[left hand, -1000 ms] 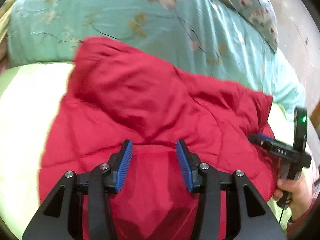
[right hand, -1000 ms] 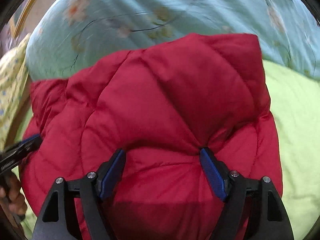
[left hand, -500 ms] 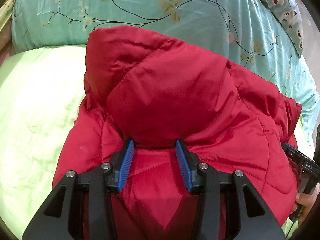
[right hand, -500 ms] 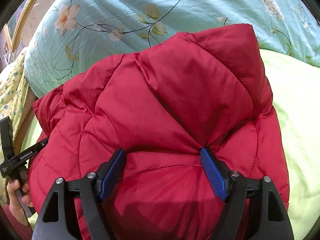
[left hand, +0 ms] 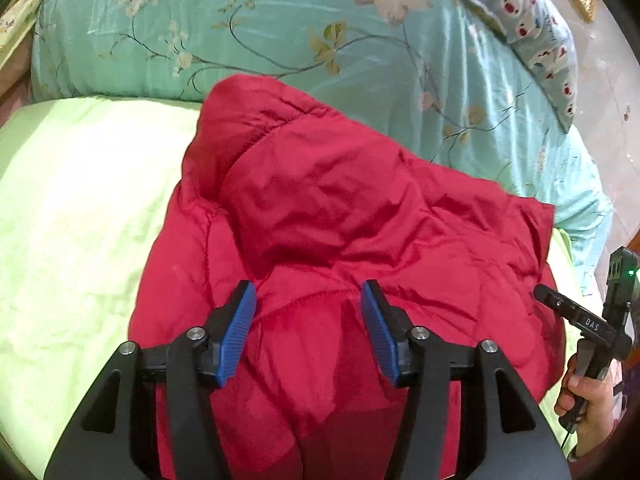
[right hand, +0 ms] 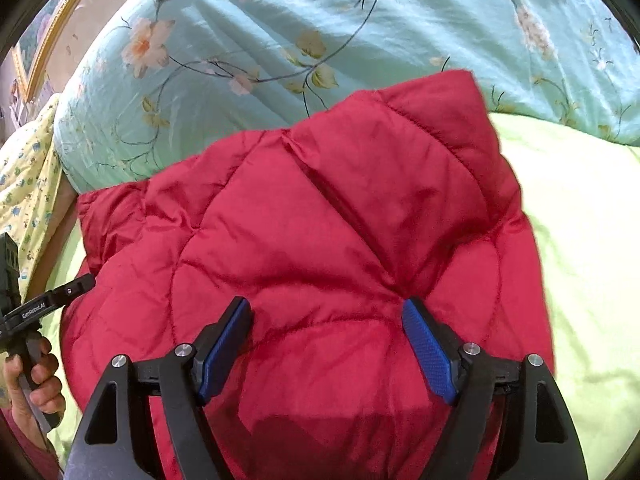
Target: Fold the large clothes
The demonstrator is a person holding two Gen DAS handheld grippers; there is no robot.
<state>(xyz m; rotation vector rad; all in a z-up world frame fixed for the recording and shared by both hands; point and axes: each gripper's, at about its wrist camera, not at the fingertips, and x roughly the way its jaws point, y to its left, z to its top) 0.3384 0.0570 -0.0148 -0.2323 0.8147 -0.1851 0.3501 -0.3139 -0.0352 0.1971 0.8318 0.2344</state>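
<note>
bed first: green sheet (left hand: pixel 80 208) under everything, teal flowered quilt (left hand: pixel 280 40) bunched along the far side, a patterned pillow (left hand: pixel 536 40) in the far corner. the red padded jacket (left hand: pixel 360 232) lies on the sheet in a thick folded bundle, its far edge up against the quilt, one flap doubled over on top.

we read the step as letting go after a fold and settling the bundle. our left gripper (left hand: pixel 308 328) has its jaws opening right now; red fabric sits between the blue pads (left hand: pixel 236 340) but they don't look to be pressing it. our right gripper (right hand: pixel 328 348) is spread wide over the jacket, fabric between the pads, no pinch we can see. each hand (left hand: pixel 588 396) shows at the edge of the other camera.

to do it well, in our view:
- finish opening before pulling away, so the slippery shell doesn't drag and undo the fold
- lift both grippers off straight, not sideways
- padding looks springy; the top flap may rise, so press it flat before the next fold
- keep the edges lined up and off the quilt
</note>
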